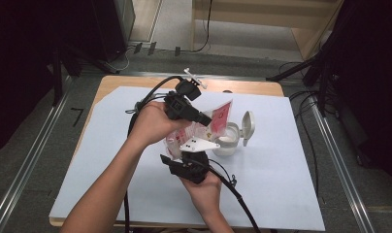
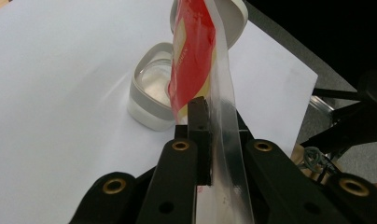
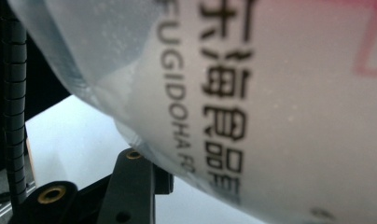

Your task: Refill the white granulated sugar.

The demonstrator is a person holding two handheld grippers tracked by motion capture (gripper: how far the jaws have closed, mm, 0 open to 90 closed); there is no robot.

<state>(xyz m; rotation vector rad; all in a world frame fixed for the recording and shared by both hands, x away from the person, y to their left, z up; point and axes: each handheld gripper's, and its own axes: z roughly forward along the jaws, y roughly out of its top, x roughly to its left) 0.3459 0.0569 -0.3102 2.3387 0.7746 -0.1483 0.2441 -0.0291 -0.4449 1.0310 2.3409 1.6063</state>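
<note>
Red-and-clear pouch [image 1: 211,127] held tilted above the open white container [image 1: 228,141] on the white sheet [image 1: 281,170]: left gripper [image 2: 210,140] clenched on its clear edge, right gripper [image 1: 191,154] pressed against its underside, grip indeterminate, 1 flip lid [image 1: 248,127] raised.

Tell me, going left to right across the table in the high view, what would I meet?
Left hand → left gripper → red-and-clear bag → white container → its open lid.
</note>
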